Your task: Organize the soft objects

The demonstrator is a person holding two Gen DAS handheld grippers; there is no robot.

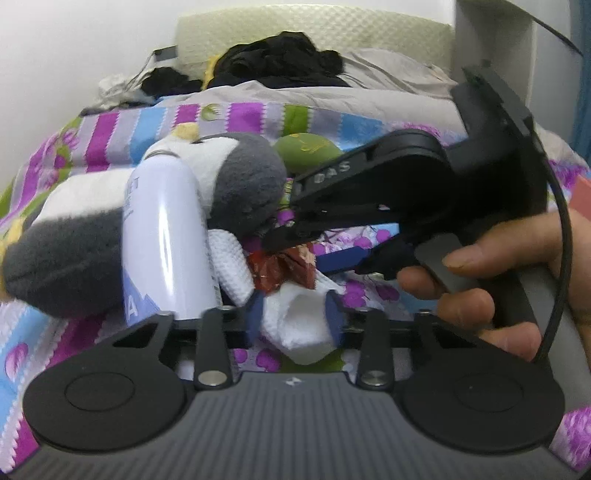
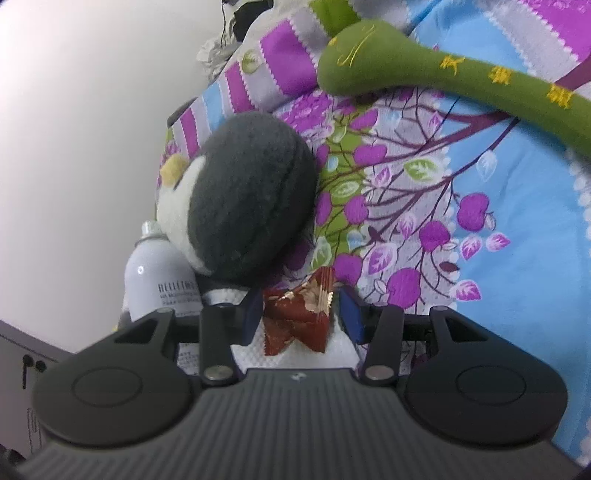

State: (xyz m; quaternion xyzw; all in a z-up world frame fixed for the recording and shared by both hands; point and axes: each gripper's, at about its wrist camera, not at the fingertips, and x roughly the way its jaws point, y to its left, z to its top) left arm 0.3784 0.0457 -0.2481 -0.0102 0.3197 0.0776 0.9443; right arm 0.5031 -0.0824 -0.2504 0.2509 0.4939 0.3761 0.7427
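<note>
A grey and white plush penguin (image 1: pixel 236 181) lies on the flowered bedspread, its head in the right wrist view (image 2: pixel 247 199). A white knitted sock (image 1: pixel 299 325) sits between the pads of my left gripper (image 1: pixel 295 317), which is shut on it. My right gripper (image 2: pixel 299 310) is shut on a red foil wrapper (image 2: pixel 299 317) that lies over the white sock (image 2: pixel 258 354). From the left wrist view the right gripper (image 1: pixel 291 236) reaches in from the right, with the wrapper (image 1: pixel 284 273) at its tips. A green plush piece (image 2: pixel 424 70) lies farther back.
A white spray can (image 1: pixel 166 240) leans against the penguin, also in the right wrist view (image 2: pixel 159 280). Black clothes (image 1: pixel 280 59) and a cream pillow (image 1: pixel 332 33) lie at the bed's head. A white wall (image 2: pixel 92 129) runs along the left.
</note>
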